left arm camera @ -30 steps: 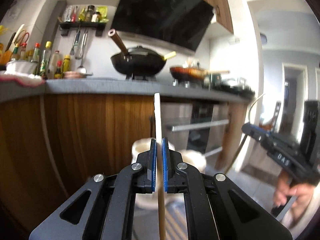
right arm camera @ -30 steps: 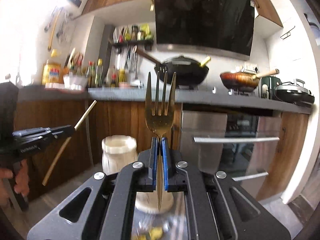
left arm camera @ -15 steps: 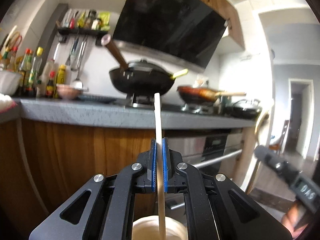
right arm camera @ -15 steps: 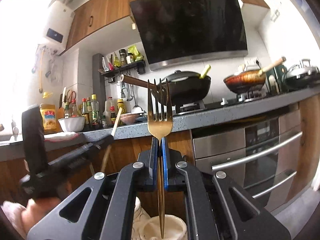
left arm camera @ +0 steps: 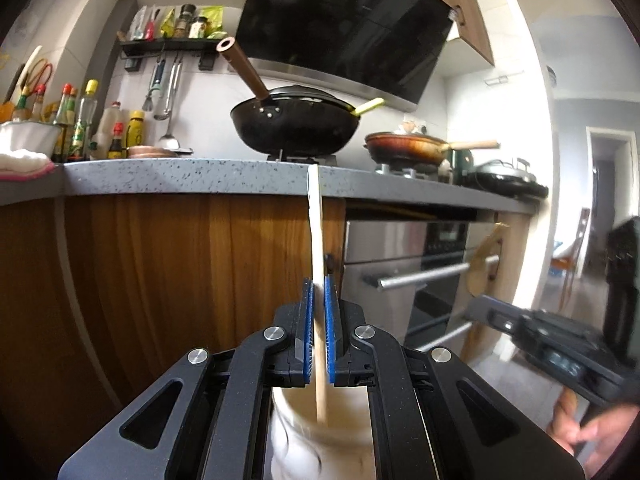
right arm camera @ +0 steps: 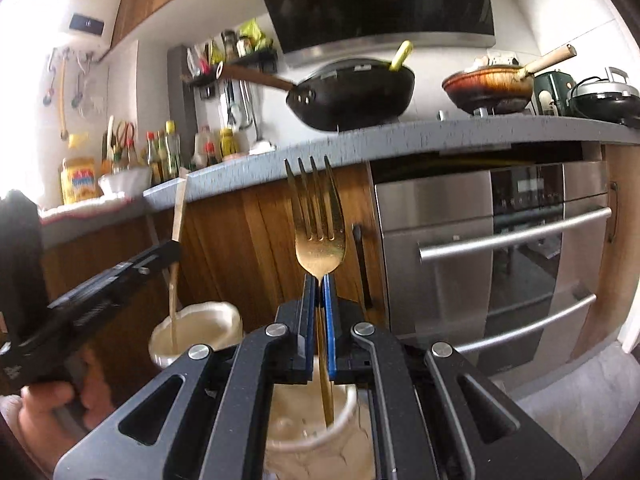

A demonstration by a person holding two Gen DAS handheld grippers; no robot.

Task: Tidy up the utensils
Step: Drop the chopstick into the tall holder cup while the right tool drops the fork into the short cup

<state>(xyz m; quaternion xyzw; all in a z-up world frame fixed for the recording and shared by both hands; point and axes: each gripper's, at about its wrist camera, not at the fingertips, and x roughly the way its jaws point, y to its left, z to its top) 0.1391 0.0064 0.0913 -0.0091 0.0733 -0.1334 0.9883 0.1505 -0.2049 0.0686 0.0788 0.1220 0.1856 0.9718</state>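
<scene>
L claw (left arm camera: pixel 319 296) clamped on pale wooden utensil (left arm camera: pixel 316 232), upright, lower end dipping into cream holder (left arm camera: pixel 288 432) directly below. R claw (right arm camera: pixel 319 292) clamped on gold fork (right arm camera: pixel 318 220) at neck, tines up, handle tip inside second cream holder (right arm camera: pixel 344 412). Grey table (left arm camera: pixel 180 178) w/ wok (left arm camera: pixel 296 128) behind.

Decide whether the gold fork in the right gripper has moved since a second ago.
Yes. The gold fork has come down: against the countertop edge its tines now sit lower, and its handle tip dips into the cream jar.
</scene>
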